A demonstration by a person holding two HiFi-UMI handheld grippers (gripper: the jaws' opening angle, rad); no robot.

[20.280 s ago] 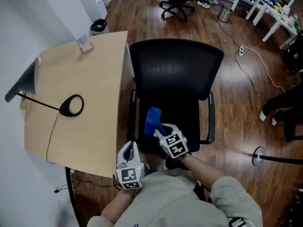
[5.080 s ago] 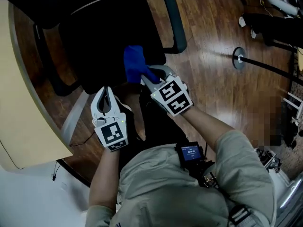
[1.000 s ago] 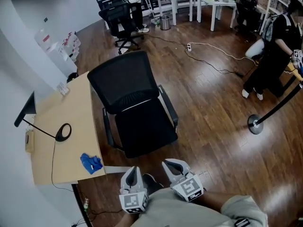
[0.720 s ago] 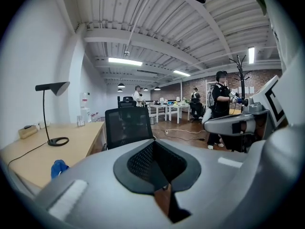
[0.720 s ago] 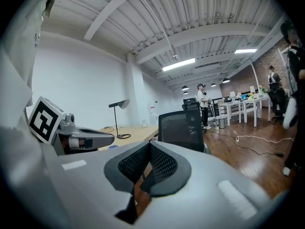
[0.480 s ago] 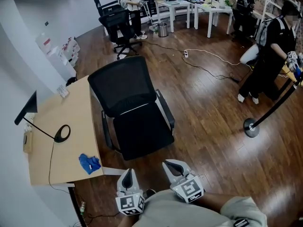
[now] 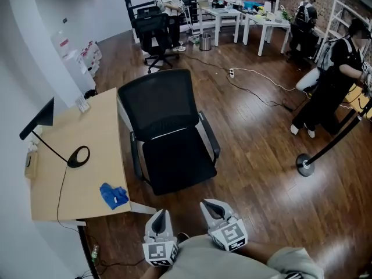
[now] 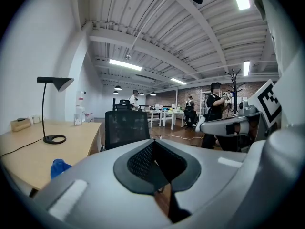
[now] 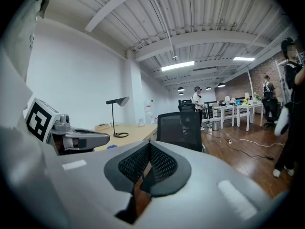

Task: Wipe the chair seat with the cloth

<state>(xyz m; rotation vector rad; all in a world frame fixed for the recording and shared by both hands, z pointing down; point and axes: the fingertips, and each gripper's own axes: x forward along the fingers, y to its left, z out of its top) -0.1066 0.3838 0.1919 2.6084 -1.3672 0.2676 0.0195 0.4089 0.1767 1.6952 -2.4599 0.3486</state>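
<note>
The black office chair (image 7: pixel 168 127) stands beside the desk with its seat (image 7: pixel 177 166) bare. The crumpled blue cloth (image 7: pixel 114 195) lies on the desk's near corner; it also shows low at the left in the left gripper view (image 8: pixel 58 167). My left gripper (image 7: pixel 160 218) and right gripper (image 7: pixel 210 207) hover side by side in front of the chair, well short of it. Both are shut with nothing between the jaws, as the left gripper view (image 8: pixel 155 163) and right gripper view (image 9: pixel 147 163) show. Each points at the chair's backrest (image 8: pixel 126 128) (image 9: pixel 183 125).
The wooden desk (image 7: pixel 87 138) carries a black lamp (image 7: pixel 75 156) and small items at its far end. A stanchion base (image 7: pixel 303 164) stands on the wood floor at right, with a cable (image 7: pixel 261 77) behind. People, another chair (image 7: pixel 154 31) and white tables fill the back.
Both grippers have drifted slightly lower in the head view, still shut and empty. The head view has shifted a little. The cloth stays on the desk.
</note>
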